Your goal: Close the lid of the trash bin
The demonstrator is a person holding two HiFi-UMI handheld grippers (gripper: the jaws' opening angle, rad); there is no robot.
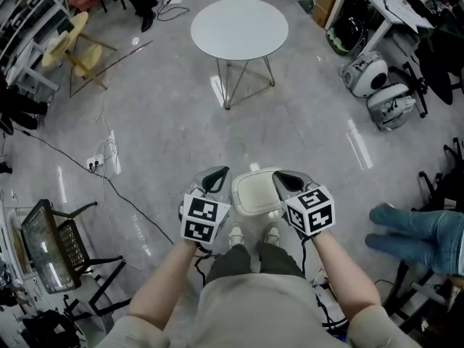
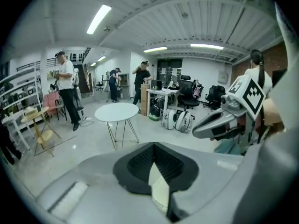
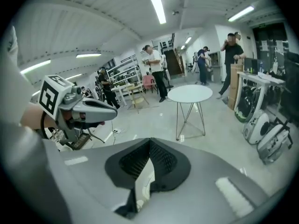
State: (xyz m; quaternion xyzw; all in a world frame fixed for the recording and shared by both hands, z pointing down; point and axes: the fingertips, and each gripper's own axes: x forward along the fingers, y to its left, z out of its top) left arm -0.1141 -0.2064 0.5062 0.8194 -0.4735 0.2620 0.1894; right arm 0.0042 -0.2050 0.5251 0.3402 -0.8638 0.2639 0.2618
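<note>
- The trash bin [image 1: 257,192] is standing on the grey floor [image 1: 167,122] at the lower middle of the head view, just above the person's shoes [image 1: 235,235].
- Its pale lid [image 1: 258,188] is lying flat across the top of the bin and is looking closed.
- The left gripper [image 1: 217,174] is hanging right beside the bin's left edge. From above I cannot tell whether it is touching.
- In the left gripper view, the left gripper's [image 2: 154,146] jaws are meeting at their tips and are clamping nothing. Only a pale sliver is showing through the narrow wedge behind the tips.
- The right gripper [image 1: 283,177] is sitting at the bin's right edge, mirroring the other one.
- In the right gripper view, the right gripper's [image 3: 149,141] jaws are likewise pressing together at the tips with nothing caught between them.
- Each gripper is appearing in the other's camera: the right one at the right of the left gripper view [image 2: 219,122], and the left one at the left of the right gripper view [image 3: 93,110].
- A round white table [image 1: 239,27] is standing well apart from the bin, at the top middle of the head view.
- A wooden chair [image 1: 72,46] is sitting at the upper left, and a black wire chair [image 1: 51,245] at the lower left.
- A person's legs in jeans [image 1: 420,230] are reaching in from the right edge.
- Several people are standing far back in the room in both gripper views.
</note>
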